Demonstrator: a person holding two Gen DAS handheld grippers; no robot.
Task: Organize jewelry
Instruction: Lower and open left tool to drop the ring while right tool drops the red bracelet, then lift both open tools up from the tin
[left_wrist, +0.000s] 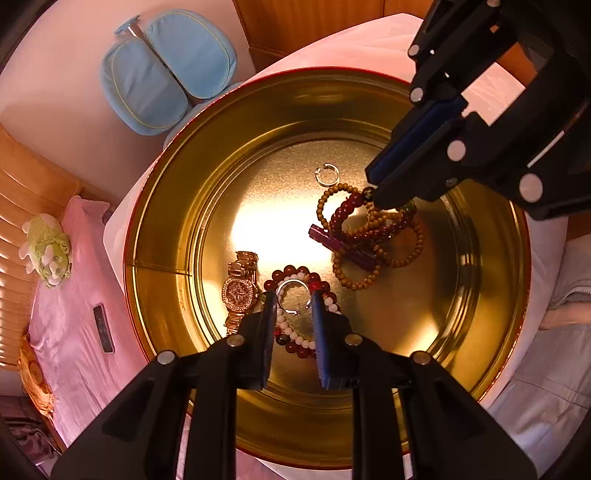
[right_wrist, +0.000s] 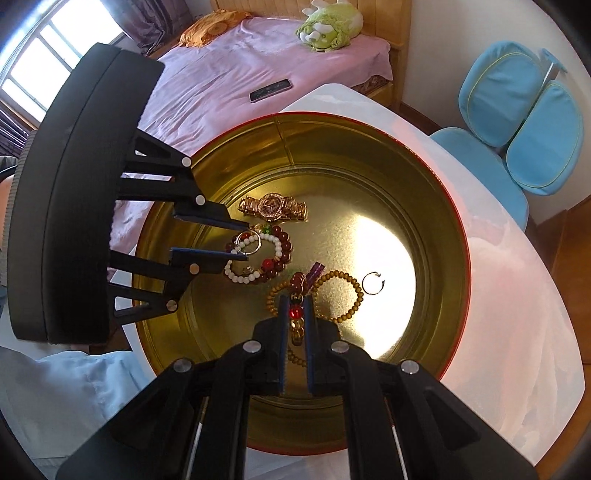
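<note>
The round gold tin (left_wrist: 166, 206) fills most of the table, its tall wall ringing all the jewelry. The left gripper (left_wrist: 293, 293), fingers apart, straddles a silver open ring (left_wrist: 291, 295) lying on the red-and-white bead bracelet (left_wrist: 295, 341), just right of the gold watch (left_wrist: 240, 291). The right gripper (right_wrist: 295, 301) is clamped on the dark red bead bracelet (right_wrist: 295, 314), tangled with the wooden bead strand (right_wrist: 347, 295). I'd lift that slowly so the tangle sheds. The bare floor around the far small ring (left_wrist: 327, 174) gives room; the wall crowds both tools.
</note>
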